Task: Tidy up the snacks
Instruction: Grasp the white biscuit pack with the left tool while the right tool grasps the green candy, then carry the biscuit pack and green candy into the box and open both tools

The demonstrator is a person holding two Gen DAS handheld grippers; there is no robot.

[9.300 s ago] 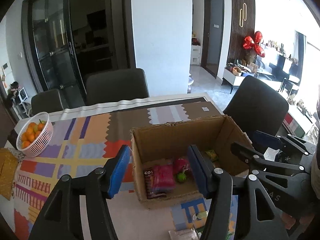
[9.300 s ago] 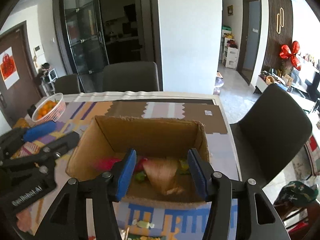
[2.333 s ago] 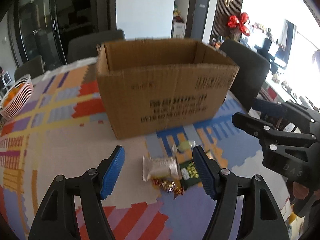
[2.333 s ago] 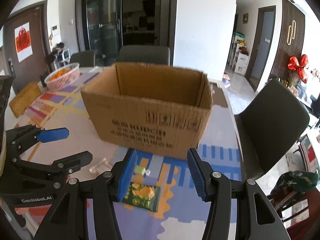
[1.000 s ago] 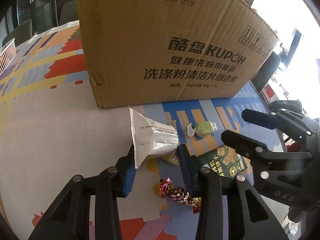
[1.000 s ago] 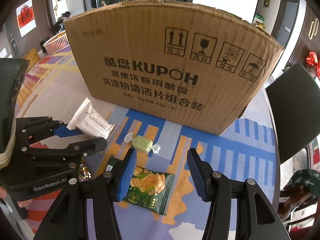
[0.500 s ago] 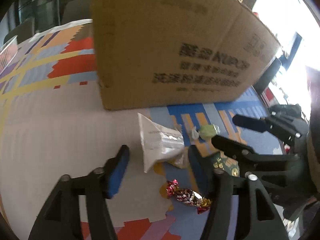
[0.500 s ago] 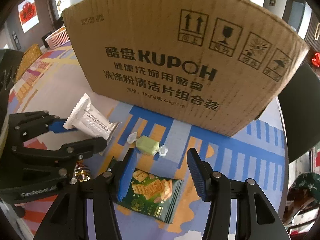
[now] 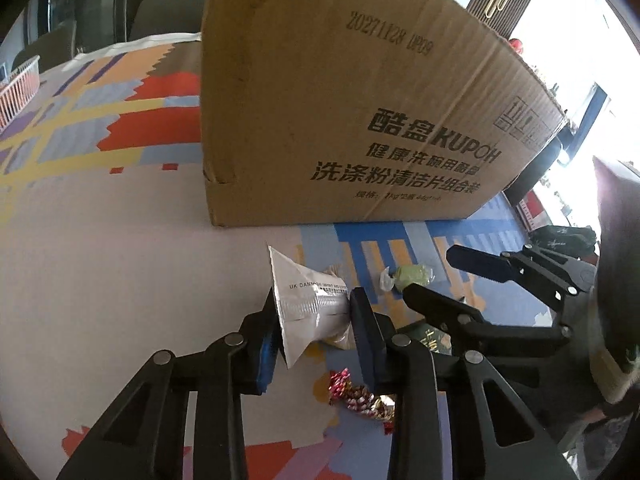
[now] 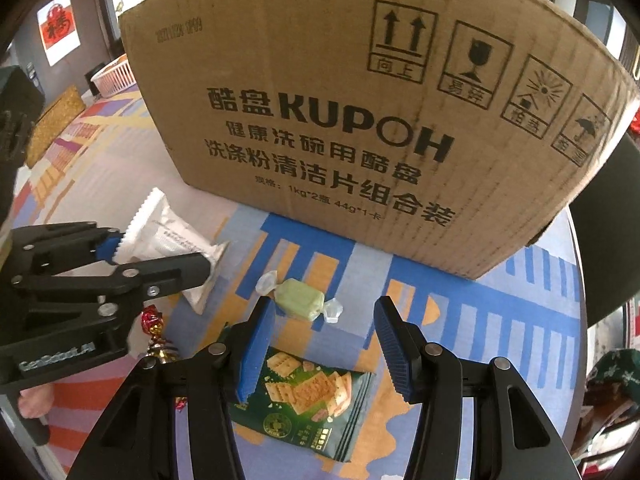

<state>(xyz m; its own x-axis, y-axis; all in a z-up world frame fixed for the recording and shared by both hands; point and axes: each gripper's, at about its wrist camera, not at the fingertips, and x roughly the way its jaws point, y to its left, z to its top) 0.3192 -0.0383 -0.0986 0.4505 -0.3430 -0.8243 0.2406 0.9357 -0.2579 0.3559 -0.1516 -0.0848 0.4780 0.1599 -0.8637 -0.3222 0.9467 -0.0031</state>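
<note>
A large cardboard box (image 9: 340, 120) (image 10: 360, 120) stands on the patterned tablecloth. My left gripper (image 9: 316, 312) is shut on a white snack packet (image 9: 304, 300) in front of the box; the packet also shows in the right wrist view (image 10: 168, 236). My right gripper (image 10: 324, 344) is open and empty, low over a green cracker packet (image 10: 308, 396), with a green wrapped candy (image 10: 300, 294) just beyond its fingertips. A red and gold foil candy (image 9: 356, 394) (image 10: 154, 328) lies under the left gripper.
A white basket (image 9: 16, 88) (image 10: 114, 74) stands at the far left of the table. A yellow woven mat (image 10: 52, 120) lies at the left edge. A dark chair (image 10: 608, 220) is to the right of the box. The table edge runs close on the right.
My left gripper opened half a second ago and has shut again on the white packet. My right gripper has moved lower and closer to the green candy and cracker packet.
</note>
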